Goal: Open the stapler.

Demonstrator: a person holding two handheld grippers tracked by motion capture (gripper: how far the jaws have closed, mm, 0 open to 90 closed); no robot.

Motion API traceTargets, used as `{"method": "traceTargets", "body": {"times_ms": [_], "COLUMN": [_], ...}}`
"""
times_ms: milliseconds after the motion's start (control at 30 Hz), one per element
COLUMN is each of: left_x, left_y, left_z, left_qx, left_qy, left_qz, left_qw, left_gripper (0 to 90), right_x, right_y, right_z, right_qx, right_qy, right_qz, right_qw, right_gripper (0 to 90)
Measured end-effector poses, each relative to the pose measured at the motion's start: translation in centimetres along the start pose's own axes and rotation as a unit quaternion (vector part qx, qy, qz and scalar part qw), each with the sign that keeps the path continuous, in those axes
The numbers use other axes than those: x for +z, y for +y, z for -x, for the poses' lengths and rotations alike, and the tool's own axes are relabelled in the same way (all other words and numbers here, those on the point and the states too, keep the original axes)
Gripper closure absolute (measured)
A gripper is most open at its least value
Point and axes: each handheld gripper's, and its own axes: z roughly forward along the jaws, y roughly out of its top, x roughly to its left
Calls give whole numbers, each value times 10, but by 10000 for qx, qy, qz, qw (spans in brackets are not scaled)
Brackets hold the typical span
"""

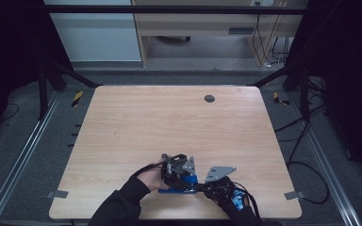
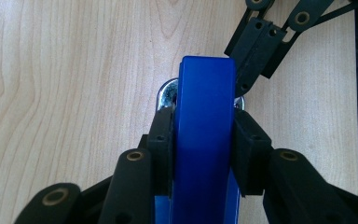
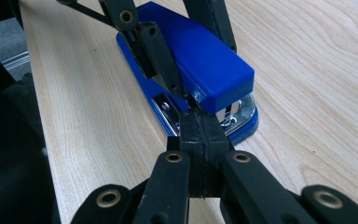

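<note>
Clamping the stapler (image 2: pixel 204 140) across its width, the left hand-held gripper (image 2: pixel 204 135) holds it at frame centre; the right hand-held gripper (image 3: pixel 200 135), jaws clenched empty, touches its front tip on the table (image 1: pixel 169 117).

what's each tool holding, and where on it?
Left tool clamps the blue stapler across the sides of its top arm. Right tool is shut, tips touching the stapler's front, gripping nothing visible.
</note>
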Motion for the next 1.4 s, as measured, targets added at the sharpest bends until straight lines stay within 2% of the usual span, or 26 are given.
{"method": "traceTargets", "body": {"times_ms": [133, 300, 400, 533, 633, 733, 767, 800, 1000, 1167, 1267, 1400], "left_x": [0, 0, -1, -3, -2, -3, -2, -3, -2, -2, -2, -2], "left_y": [0, 0, -1, -2, -2, 0, 1, 2, 5, 5, 2, 1], "left_z": [0, 0, -1, -2, -1, -2, -1, -2, -1, -2, -1, -2], "left_qx": [9, -15, -36, -43, 5, 122, 72, 165, 189, 233, 206, 223], "left_qy": [2, 8, 34, 14, -7, -9, -14, 4, 2, -25, -41, -34], "left_qz": [-33, -21, -50, -105, -91, -218, -174, -281, -350, -343, -198, -160], "left_qw": [10000, 10000, 10000, 9999, 10000, 9997, 9998, 9995, 9992, 9991, 9996, 9996], "left_gripper": [638, 636, 607, 598, 632, 635, 635, 636, 637, 647, 650, 651], "right_x": [0, 0, -1, 0, 0, 1, 2, 2, 3, 3, 3, 3], "right_y": [-1, -1, 0, 0, 1, 1, 1, 1, 1, 0, -1, -1], "right_z": [0, 0, -1, -2, -1, -1, -1, -2, -1, -2, -1, 0], "right_qx": [-3, 10, 4, 1, 4, -2, 1, -4, 0, 46, 156, 210], "right_qy": [-38, -27, 12, -6, 10, 22, 27, 23, 31, 30, 67, 89], "right_qz": [-105, -102, 18, 21, 61, 71, 65, 65, 60, 116, 127, 119], "right_qw": [9999, 9999, 10000, 10000, 10000, 10000, 10000, 10000, 10000, 9999, 9998, 9997], "right_gripper": [900, 900, 900, 900, 900, 900, 900, 900, 900, 900, 900, 900]}}
